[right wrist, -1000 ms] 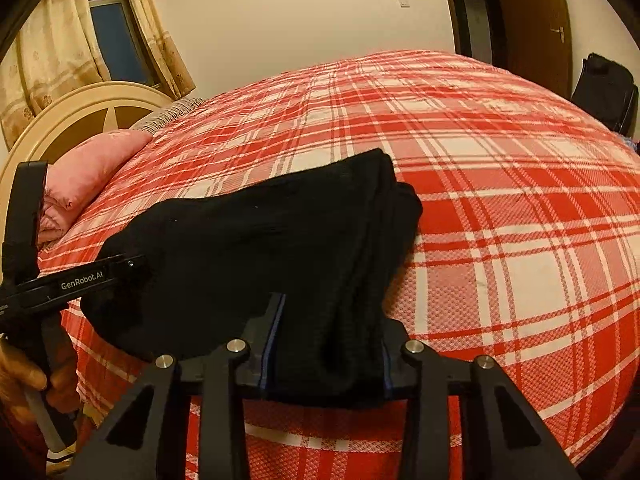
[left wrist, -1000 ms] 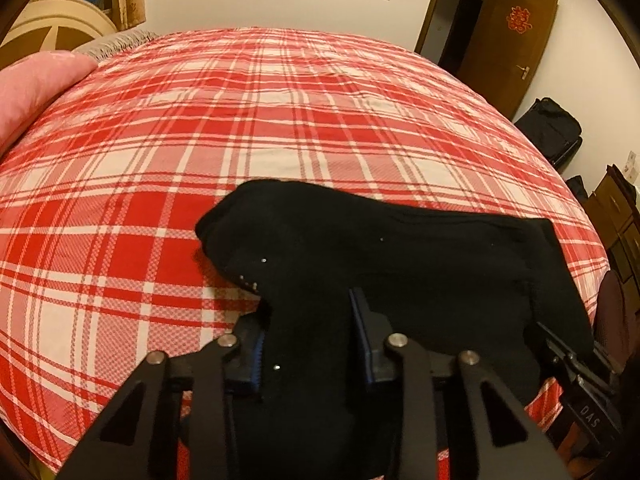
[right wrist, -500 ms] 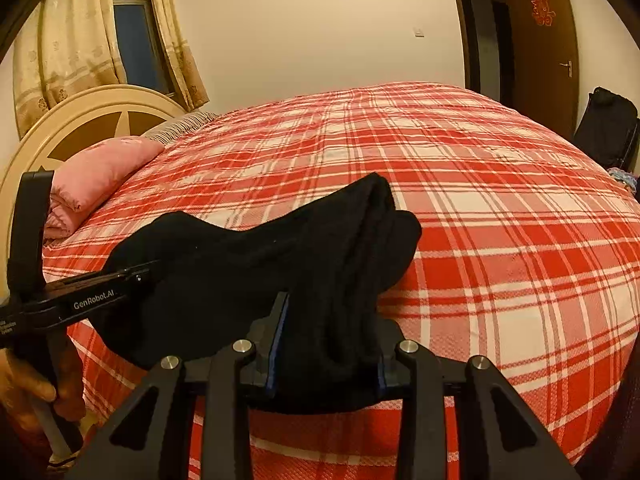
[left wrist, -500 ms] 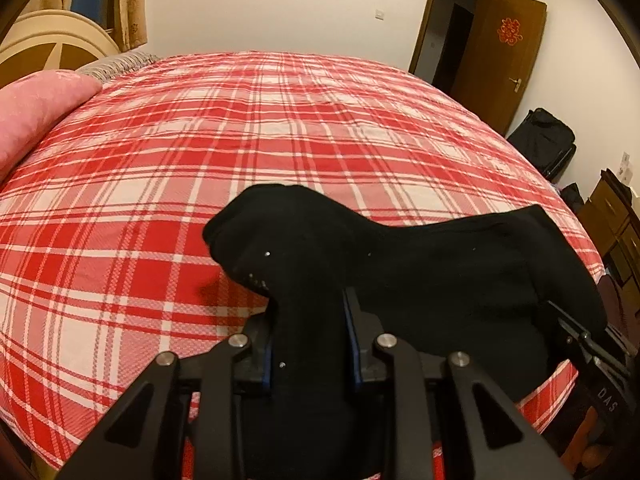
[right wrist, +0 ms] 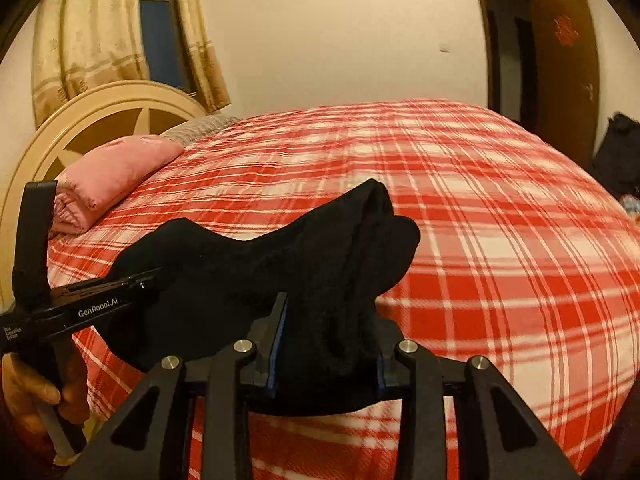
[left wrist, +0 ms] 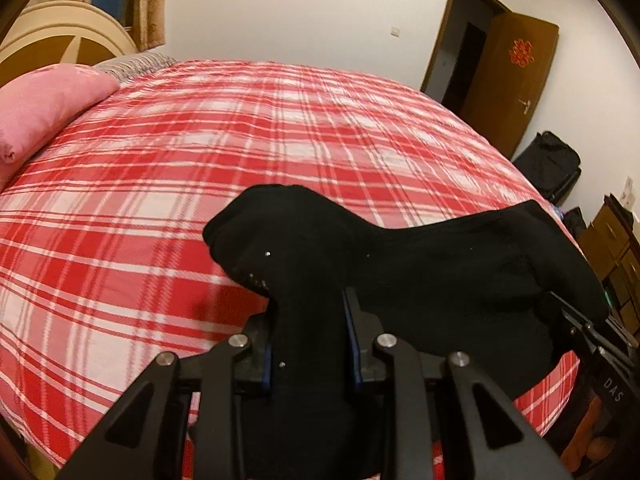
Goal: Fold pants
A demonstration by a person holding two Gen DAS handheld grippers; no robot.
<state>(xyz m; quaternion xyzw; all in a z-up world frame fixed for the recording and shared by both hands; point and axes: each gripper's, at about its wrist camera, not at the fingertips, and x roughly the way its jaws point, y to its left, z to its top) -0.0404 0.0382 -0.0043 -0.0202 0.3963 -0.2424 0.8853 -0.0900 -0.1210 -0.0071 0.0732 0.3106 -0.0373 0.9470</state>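
- Bed [left wrist: 168, 184]: the red plaid cover extends wide and bare beyond the garment, toward the far wall.
- Bed boundaries: pink pillow [right wrist: 116, 168] and cream headboard [right wrist: 100, 112] on the left; brown door [left wrist: 516, 76] and black bag [left wrist: 554, 168] beyond the right edge.
- Black pants [left wrist: 420, 264]: bunched, spanning between both claws near the bed's near edge; the middle sags.
- Left claw [left wrist: 308, 344]: jaws narrowly parted and clamped on a thick fold of the pants, with fabric filling the gap.
- Right claw [right wrist: 326, 344]: jaws set slightly wider and clamped on the opposite bunched end.
- Left hand [right wrist: 36, 392]: grips the left tool's handle.
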